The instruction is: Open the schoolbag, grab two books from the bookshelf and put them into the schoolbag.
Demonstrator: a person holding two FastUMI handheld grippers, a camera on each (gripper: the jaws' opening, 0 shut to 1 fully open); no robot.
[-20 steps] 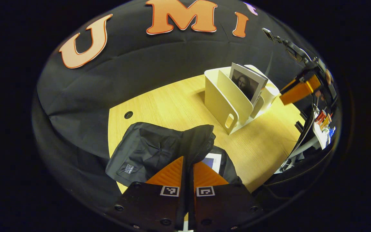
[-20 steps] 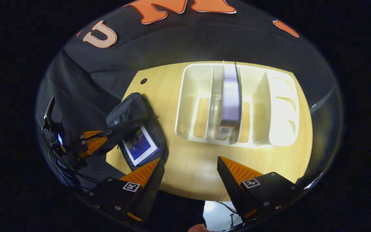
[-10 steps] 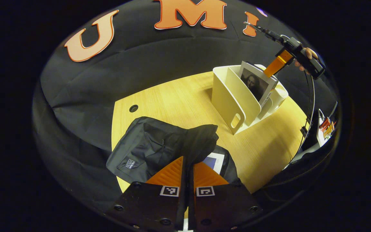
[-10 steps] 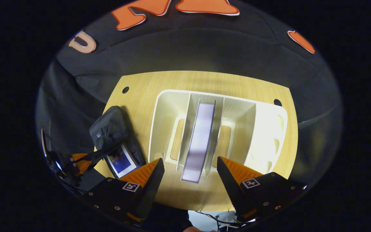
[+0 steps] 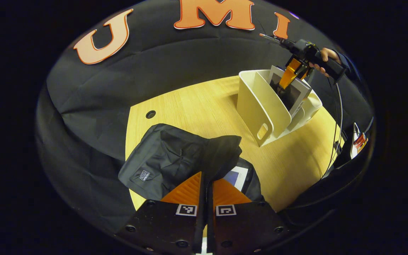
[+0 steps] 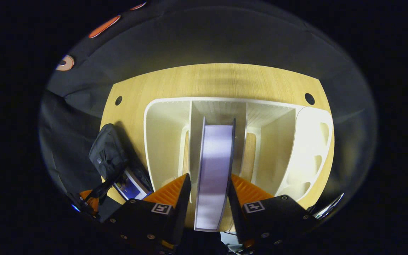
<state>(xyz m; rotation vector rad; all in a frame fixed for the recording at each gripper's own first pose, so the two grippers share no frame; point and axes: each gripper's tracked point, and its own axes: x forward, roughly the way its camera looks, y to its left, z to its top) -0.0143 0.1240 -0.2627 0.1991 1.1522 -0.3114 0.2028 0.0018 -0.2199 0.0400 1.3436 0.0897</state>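
The black schoolbag (image 5: 168,161) lies on the wooden table (image 5: 197,106), and my left gripper (image 5: 207,184) is shut on its lifted flap. Inside the open bag lies a blue-covered book (image 5: 237,177). The white bookshelf (image 5: 259,102) stands to the right with a portrait-covered book (image 5: 294,95) upright in its middle slot. In the right gripper view I look down on that book's top edge (image 6: 214,159); my right gripper (image 6: 209,177) has both fingers against its two sides. The left gripper view shows the right gripper (image 5: 289,76) over the shelf.
A hand (image 5: 326,55) holds the right gripper, and a cable (image 5: 338,117) hangs from it past the table's right edge. Cable holes (image 5: 150,114) (image 6: 309,98) mark the table's far corners. The bag (image 6: 108,156) sits just left of the shelf (image 6: 161,134).
My right gripper came down over the shelf and its fingers closed from wide apart onto the upright book. The left gripper stayed on the bag's flap.
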